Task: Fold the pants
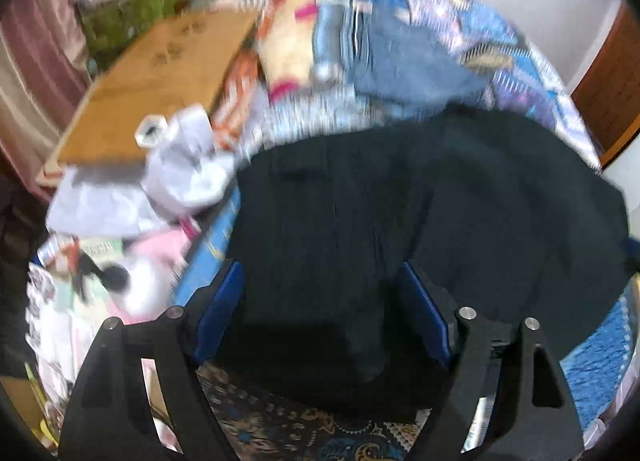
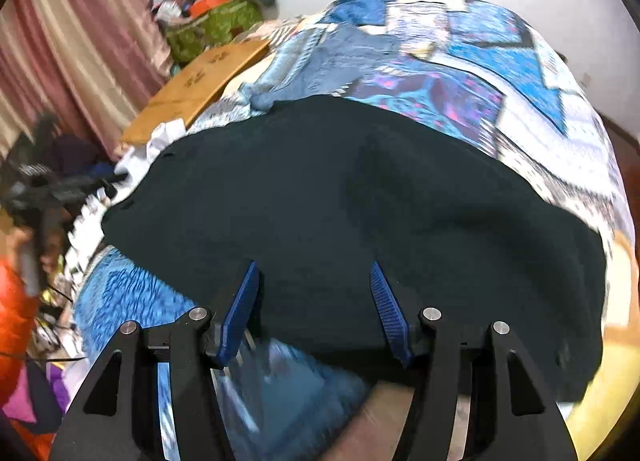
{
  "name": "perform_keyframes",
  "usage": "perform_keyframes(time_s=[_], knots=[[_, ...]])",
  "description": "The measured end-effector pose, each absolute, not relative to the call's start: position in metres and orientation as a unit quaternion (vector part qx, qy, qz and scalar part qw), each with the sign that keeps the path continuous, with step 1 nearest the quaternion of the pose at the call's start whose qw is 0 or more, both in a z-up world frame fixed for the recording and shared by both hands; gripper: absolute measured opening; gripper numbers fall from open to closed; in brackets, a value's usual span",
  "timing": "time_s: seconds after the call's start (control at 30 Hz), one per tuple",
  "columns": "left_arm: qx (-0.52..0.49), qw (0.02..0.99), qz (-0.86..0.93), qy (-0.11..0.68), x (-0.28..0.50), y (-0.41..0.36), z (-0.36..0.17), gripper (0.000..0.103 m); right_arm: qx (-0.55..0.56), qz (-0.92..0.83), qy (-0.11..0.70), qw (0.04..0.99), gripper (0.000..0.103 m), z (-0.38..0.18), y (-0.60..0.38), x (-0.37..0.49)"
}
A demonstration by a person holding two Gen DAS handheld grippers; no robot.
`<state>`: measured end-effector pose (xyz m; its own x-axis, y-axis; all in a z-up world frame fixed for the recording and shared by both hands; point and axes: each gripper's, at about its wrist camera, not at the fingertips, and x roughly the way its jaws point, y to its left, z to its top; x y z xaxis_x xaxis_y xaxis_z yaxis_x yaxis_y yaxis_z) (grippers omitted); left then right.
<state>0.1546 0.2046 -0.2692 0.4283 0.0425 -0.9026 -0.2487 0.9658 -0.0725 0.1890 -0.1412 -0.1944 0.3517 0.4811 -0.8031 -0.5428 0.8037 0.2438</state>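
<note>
Dark, near-black pants [image 1: 420,201] lie spread across a bed with a blue patterned cover [image 1: 600,345]. They also show in the right wrist view [image 2: 340,201]. My left gripper [image 1: 320,273] is open, its blue pads [image 1: 224,301] wide apart over the near edge of the pants, nothing between them. My right gripper [image 2: 314,273] is open too, its blue pads [image 2: 386,305] apart just above the pants' near edge. The left wrist view is blurred.
A pile of blue jeans and other clothes [image 1: 372,57] lies at the far end of the bed. A brown cardboard sheet [image 1: 160,81] and white bags [image 1: 188,165] sit left of the bed. Curtains [image 2: 72,41] hang at left. Clutter covers the floor [image 1: 80,293].
</note>
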Motion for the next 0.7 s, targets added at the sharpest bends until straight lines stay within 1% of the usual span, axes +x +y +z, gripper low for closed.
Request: perform_keyframes(time_s=[0.07,0.13,0.23,0.33,0.5,0.7], knots=[[-0.107,0.82,0.078,0.556,0.153,0.199,-0.289,0.081,-0.007,0.292,0.468,0.834,0.054,-0.186,-0.167,0.194],[-0.115,0.82,0.081,0.555,0.147,0.198,-0.291,0.081,0.012,0.267,0.458,0.848,0.054,-0.178,-0.194,0.199],[-0.12,0.816,0.086,0.559,0.147,0.199,-0.282,0.081,0.032,0.224,0.447,0.866,0.054,-0.17,-0.238,0.213],[-0.126,0.821,0.091,0.55,0.153,0.197,-0.265,0.081,0.049,0.18,0.442,0.877,0.059,-0.172,-0.278,0.228],[-0.132,0.838,0.093,0.521,0.175,0.184,-0.238,0.088,0.071,0.12,0.456,0.879,0.059,-0.196,-0.329,0.252],[-0.111,0.849,0.078,0.51,0.218,0.155,-0.226,0.089,0.095,0.11,0.469,0.871,0.059,-0.225,-0.352,0.281]])
